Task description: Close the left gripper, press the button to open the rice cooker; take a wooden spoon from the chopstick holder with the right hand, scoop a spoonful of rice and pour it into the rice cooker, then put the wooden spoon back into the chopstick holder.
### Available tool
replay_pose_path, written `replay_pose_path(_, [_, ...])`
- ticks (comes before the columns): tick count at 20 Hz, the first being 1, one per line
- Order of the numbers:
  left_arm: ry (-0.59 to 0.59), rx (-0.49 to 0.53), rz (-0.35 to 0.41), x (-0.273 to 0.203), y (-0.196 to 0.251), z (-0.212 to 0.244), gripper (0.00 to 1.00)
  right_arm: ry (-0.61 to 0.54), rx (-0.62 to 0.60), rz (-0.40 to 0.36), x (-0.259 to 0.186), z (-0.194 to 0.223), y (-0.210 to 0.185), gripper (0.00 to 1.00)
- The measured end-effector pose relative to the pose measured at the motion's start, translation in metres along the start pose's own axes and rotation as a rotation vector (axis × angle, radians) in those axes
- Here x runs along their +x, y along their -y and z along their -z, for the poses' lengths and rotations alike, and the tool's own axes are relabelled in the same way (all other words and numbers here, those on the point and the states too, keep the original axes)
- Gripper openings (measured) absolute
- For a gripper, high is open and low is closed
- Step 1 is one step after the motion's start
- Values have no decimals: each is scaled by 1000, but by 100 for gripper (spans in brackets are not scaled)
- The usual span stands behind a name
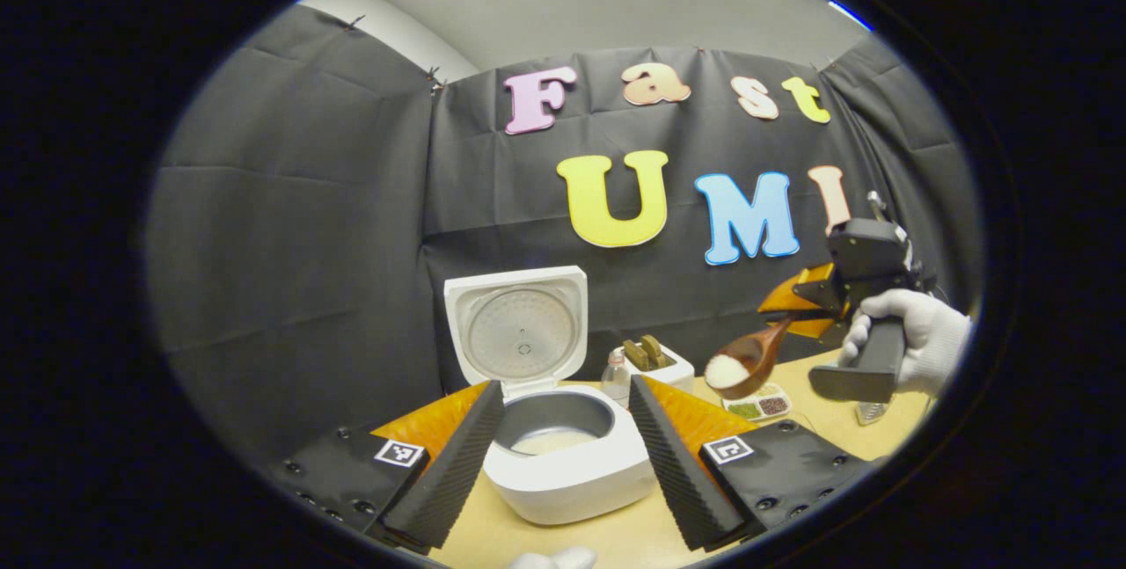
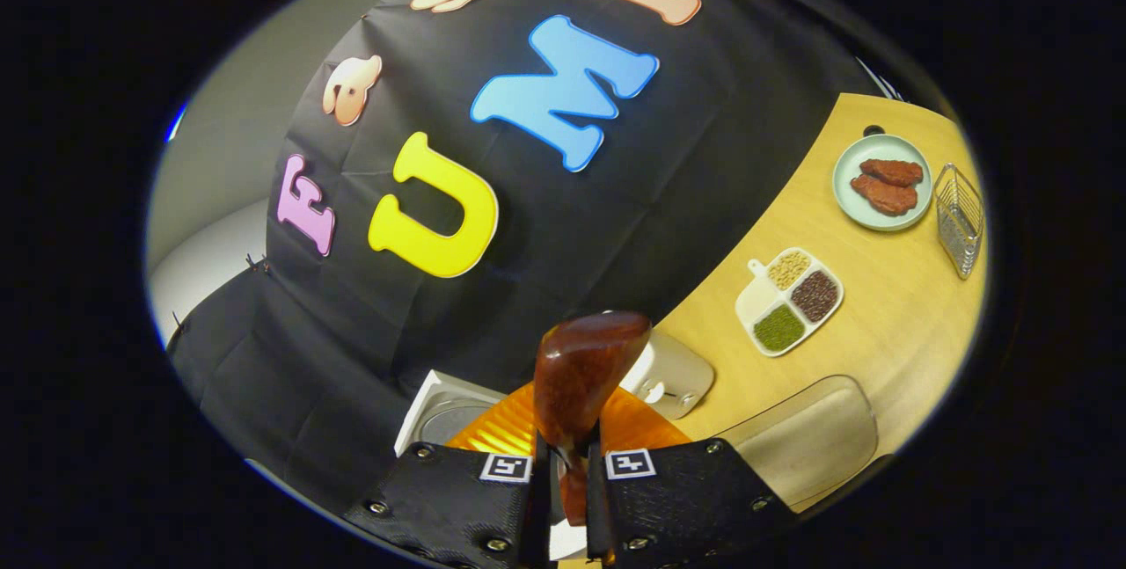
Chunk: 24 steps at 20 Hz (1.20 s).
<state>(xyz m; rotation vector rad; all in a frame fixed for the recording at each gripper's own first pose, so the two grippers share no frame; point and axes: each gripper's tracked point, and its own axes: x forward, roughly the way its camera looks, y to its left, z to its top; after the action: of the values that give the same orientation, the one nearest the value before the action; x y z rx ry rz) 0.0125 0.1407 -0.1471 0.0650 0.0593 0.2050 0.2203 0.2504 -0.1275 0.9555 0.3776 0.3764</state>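
The white rice cooker (image 1: 563, 472) stands open with its lid (image 1: 519, 331) upright and pale rice in the grey pot. My left gripper (image 1: 565, 389) is open, its fingers (image 1: 449, 463) spread to either side of the cooker, in front of it. To the right and higher, a gloved hand (image 1: 919, 336) holds my right gripper (image 1: 792, 310), which is shut on the handle of a wooden spoon (image 1: 756, 358). The spoon carries a heap of white rice (image 1: 726, 369) and hangs right of the cooker, above the table. In the right gripper view the spoon (image 2: 581, 375) sits between the fingers of the right gripper (image 2: 567, 455).
A white chopstick holder (image 1: 664, 367) and a small bottle (image 1: 616, 375) stand behind the cooker. A divided dish of beans (image 2: 792, 301), a plate with meat (image 2: 882, 182), a wire basket (image 2: 959, 217) and a clear container (image 2: 809, 437) sit on the wooden table (image 2: 888, 323).
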Motion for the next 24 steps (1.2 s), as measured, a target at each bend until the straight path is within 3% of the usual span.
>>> replay_pose_path(7, [-14, -7, -64, -2, -22, 8, 99, -109, 33, -86, 59, 73, -74, 16])
replay_pose_path(14, [-37, -34, -112, -1, -36, 20, 99, -206, -7, -51, 110, 154, -65, 16])
replay_pose_path(21, [-47, -42, -131, -1, -48, 31, 100, -156, -181, -6, 127, 158, -51, 16])
replay_pose_path(24, [-49, -39, -134, -1, -48, 33, 99, -125, -354, 16, 132, 160, -47, 16])
